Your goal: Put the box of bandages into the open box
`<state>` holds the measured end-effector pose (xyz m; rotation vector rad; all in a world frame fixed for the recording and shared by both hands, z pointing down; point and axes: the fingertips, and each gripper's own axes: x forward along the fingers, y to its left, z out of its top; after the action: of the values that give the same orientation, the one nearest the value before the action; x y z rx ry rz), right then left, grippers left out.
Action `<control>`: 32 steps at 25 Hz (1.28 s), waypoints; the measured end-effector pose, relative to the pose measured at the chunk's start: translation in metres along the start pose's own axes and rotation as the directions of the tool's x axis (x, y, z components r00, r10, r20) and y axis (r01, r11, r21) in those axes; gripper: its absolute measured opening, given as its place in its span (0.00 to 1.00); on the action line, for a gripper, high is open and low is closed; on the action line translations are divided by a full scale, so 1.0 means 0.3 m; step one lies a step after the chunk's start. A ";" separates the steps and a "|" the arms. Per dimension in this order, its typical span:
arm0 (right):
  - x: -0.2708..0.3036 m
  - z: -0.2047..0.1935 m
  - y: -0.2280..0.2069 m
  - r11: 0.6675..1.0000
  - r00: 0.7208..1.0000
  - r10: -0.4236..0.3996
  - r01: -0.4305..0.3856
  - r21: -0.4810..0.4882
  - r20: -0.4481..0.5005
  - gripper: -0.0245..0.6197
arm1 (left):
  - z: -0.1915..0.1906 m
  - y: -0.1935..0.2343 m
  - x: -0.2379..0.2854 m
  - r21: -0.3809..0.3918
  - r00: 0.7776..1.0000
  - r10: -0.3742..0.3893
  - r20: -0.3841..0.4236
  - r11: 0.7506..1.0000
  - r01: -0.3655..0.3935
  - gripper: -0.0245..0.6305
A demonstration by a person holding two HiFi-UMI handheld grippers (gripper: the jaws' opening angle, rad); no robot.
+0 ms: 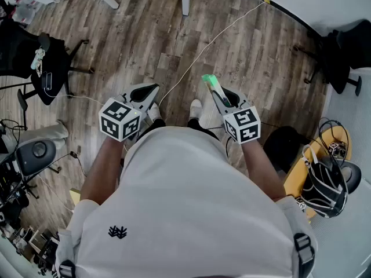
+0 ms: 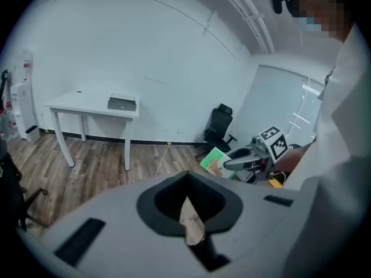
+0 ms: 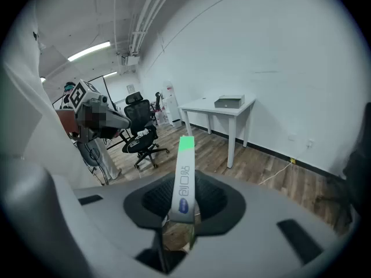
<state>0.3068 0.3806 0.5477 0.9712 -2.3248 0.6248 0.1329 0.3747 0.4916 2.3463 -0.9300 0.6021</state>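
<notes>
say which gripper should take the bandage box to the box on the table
Right: the right gripper is shut on the bandage box; the left gripper is shut and empty. The grey box is far from both.

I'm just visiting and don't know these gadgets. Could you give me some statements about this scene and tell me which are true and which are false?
1. The right tongs grip a slim green-and-white box of bandages. True.
2. The floor is carpeted. False: it is wood planks.
3. A grey box sits on the white table by the wall. True.
4. The box of bandages lies on the table. False: it is held in the right tongs, away from the table.
</notes>
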 end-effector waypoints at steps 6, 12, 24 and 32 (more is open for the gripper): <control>0.117 0.126 0.194 0.998 1.000 0.018 -0.018 -0.052 -0.004 0.18 | -0.053 0.158 -0.182 -0.045 0.999 0.014 0.029 0.999 -0.013 0.05; 0.237 0.201 0.311 0.998 0.999 0.019 -0.021 -0.064 -0.035 0.18 | -0.091 0.307 -0.333 -0.083 0.996 0.039 0.085 0.996 -0.032 0.05; 0.372 0.323 0.477 1.000 0.999 -0.025 0.025 0.006 -0.029 0.18 | -0.209 0.478 -0.475 -0.105 0.997 -0.014 0.074 0.994 0.022 0.05; 0.472 0.399 0.358 1.000 0.999 -0.008 0.009 0.010 -0.043 0.18 | -0.099 0.551 -0.344 -0.090 0.997 -0.036 0.066 0.995 0.042 0.05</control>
<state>0.1067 0.3072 0.5255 0.9627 -2.2810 0.6479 -0.0609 0.3410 0.5068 2.3086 -0.9185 0.4611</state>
